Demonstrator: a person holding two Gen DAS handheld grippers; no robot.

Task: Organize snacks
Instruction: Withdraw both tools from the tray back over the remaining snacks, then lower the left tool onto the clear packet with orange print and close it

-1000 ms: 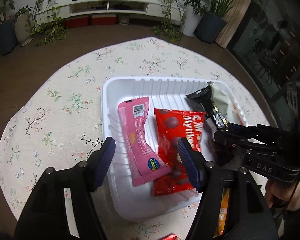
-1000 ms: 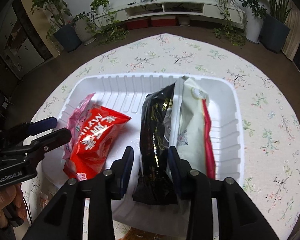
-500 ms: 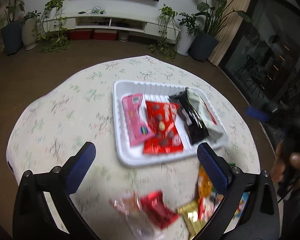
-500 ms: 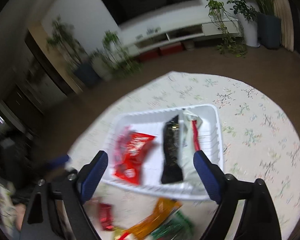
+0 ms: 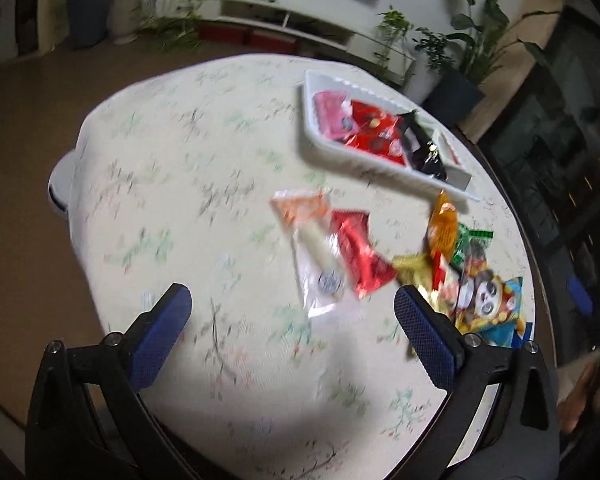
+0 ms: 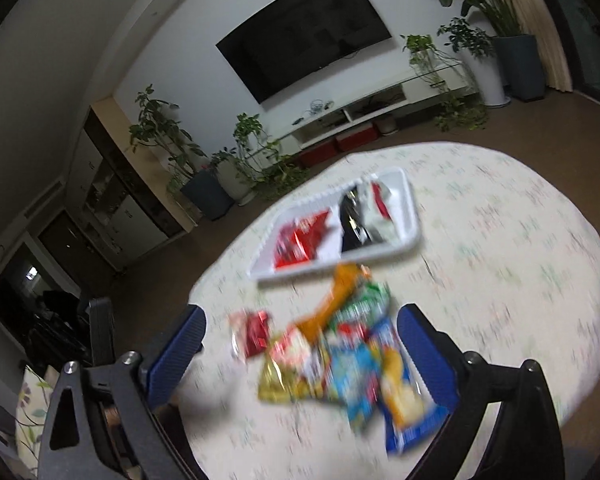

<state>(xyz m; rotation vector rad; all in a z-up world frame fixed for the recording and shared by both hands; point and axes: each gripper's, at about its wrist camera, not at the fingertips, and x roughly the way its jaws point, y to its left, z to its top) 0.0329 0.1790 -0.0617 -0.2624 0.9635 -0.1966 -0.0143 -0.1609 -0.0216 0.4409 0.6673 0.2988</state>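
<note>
Both grippers empty w/ jaws just opened wide, left gripper (image 5: 292,316) & right gripper (image 6: 300,336) framing the loose snack pile (image 6: 340,356) lower centre, likely for next pick; tray (image 6: 410,216) mid-frame already holds four packs.

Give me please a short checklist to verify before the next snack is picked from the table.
1. Left gripper open, nothing between its jaws: ok.
2. Right gripper open and empty, its jaws have just been opening: ok.
3. White tray flat on the table: ok.
4. Free room in the tray: cannot tell, four packets fill most of it.
5. Snack pile in view near the right gripper: ok.
6. Pictures sharp enough to aim: not ok, blurred.
</note>
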